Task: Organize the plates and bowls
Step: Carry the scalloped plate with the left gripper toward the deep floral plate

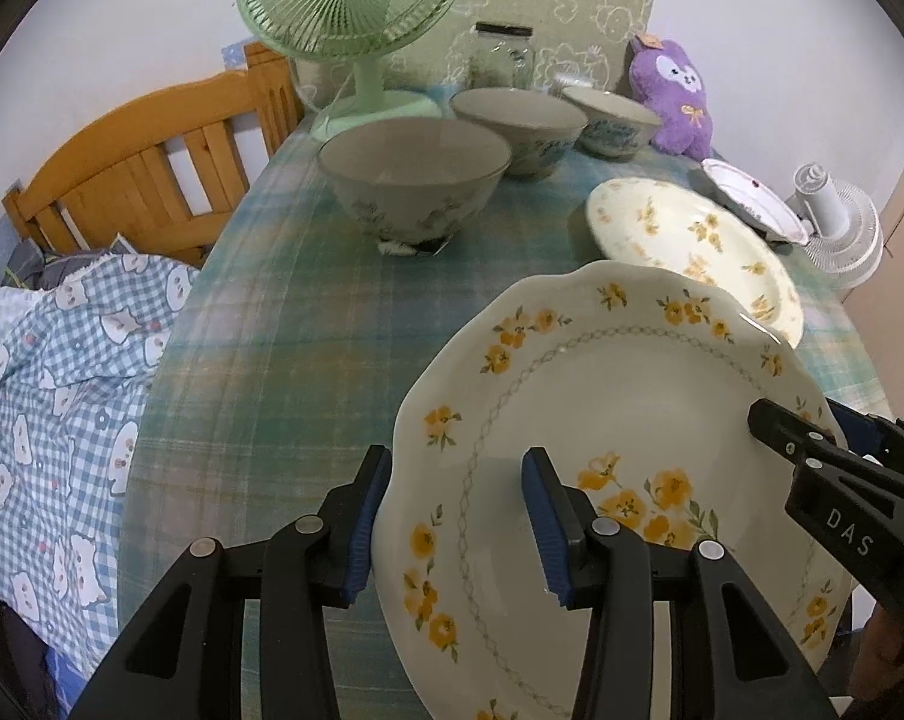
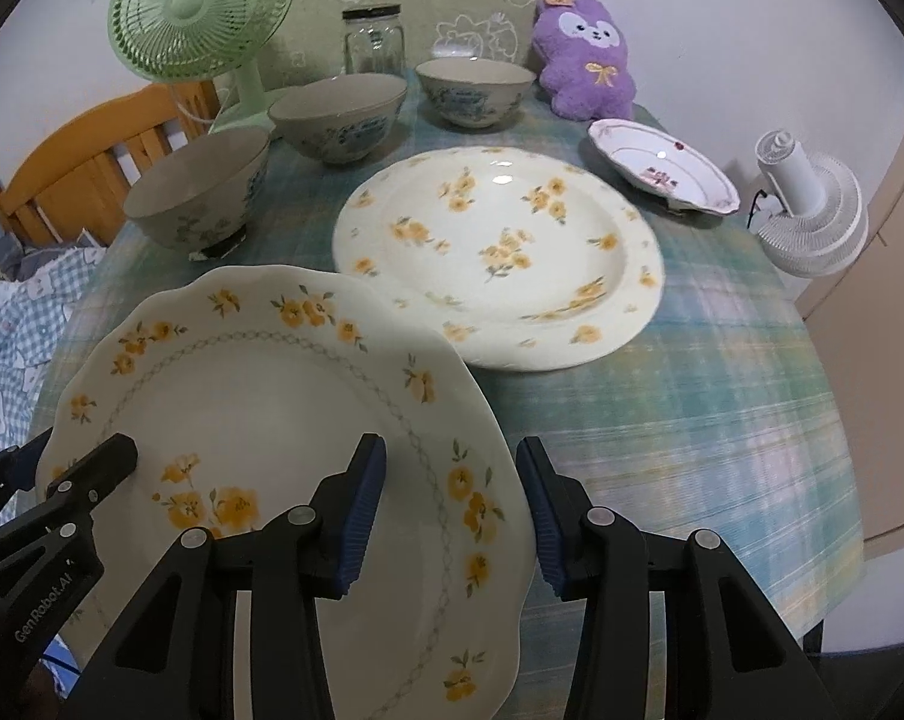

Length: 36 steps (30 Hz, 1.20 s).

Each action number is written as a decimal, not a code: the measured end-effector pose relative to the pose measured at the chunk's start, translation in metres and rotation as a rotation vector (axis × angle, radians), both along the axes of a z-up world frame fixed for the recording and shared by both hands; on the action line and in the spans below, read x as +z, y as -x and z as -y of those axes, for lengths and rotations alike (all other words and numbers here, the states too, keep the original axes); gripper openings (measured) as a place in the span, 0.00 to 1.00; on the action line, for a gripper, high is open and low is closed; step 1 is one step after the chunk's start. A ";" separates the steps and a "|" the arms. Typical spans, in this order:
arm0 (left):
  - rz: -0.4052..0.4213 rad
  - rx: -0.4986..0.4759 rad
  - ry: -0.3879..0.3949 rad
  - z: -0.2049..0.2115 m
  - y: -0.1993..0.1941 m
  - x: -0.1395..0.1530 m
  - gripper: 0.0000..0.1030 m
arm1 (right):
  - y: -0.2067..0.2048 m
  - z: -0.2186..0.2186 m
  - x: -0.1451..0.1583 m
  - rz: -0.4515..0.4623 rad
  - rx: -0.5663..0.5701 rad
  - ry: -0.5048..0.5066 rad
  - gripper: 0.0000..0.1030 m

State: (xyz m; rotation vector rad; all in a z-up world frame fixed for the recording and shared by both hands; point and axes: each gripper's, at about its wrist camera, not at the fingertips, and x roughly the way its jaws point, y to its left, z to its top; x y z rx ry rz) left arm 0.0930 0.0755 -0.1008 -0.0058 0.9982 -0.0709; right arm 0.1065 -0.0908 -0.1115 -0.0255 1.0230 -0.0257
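Note:
A scalloped plate with yellow flowers (image 1: pixel 601 396) (image 2: pixel 260 396) hangs between my two grippers, over the near part of the checked tablecloth (image 2: pixel 661 420). My left gripper (image 1: pixel 457 516) is shut on its left rim, one finger on the face and one outside the edge. On the opposite rim my right gripper (image 2: pixel 454 516) is shut the same way. Each wrist view shows the other gripper at the plate's far side, the right gripper (image 1: pixel 811 426) and the left gripper (image 2: pixel 68 456). Behind lie a deep yellow-flowered plate (image 2: pixel 499 258), a small pink-flowered plate (image 2: pixel 661 168) and three bowls (image 2: pixel 200 198) (image 2: pixel 338 114) (image 2: pixel 475 90).
At the back of the table stand a green fan (image 2: pixel 200 12), a glass jar (image 2: pixel 374 42) and a purple plush toy (image 2: pixel 589 60). A white fan (image 2: pixel 811 210) sits off the right edge. A wooden bed frame (image 1: pixel 152 156) and checked bedding (image 1: pixel 50 396) lie to the left.

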 end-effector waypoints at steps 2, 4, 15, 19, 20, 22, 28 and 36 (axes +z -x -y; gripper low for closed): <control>0.007 0.000 0.001 0.008 0.000 0.004 0.44 | 0.000 0.010 0.004 0.004 -0.002 0.000 0.47; 0.017 0.001 0.004 0.019 -0.001 0.008 0.44 | 0.001 0.020 0.008 0.006 -0.003 -0.001 0.47; 0.034 -0.026 0.007 0.076 -0.002 0.019 0.44 | 0.003 0.082 0.022 0.021 -0.033 0.000 0.47; 0.037 -0.032 0.011 0.098 -0.002 0.020 0.44 | 0.003 0.105 0.022 0.005 -0.043 -0.003 0.47; 0.037 -0.034 0.008 0.102 -0.002 0.020 0.44 | 0.003 0.110 0.022 0.004 -0.044 -0.003 0.47; 0.033 -0.036 0.006 0.111 -0.003 0.018 0.44 | 0.004 0.120 0.022 0.005 -0.049 -0.002 0.47; 0.034 -0.039 0.018 0.136 -0.005 0.016 0.44 | 0.006 0.147 0.022 0.006 -0.063 -0.001 0.47; 0.033 -0.047 0.024 0.173 -0.011 0.011 0.44 | 0.005 0.179 0.020 0.004 -0.077 0.013 0.47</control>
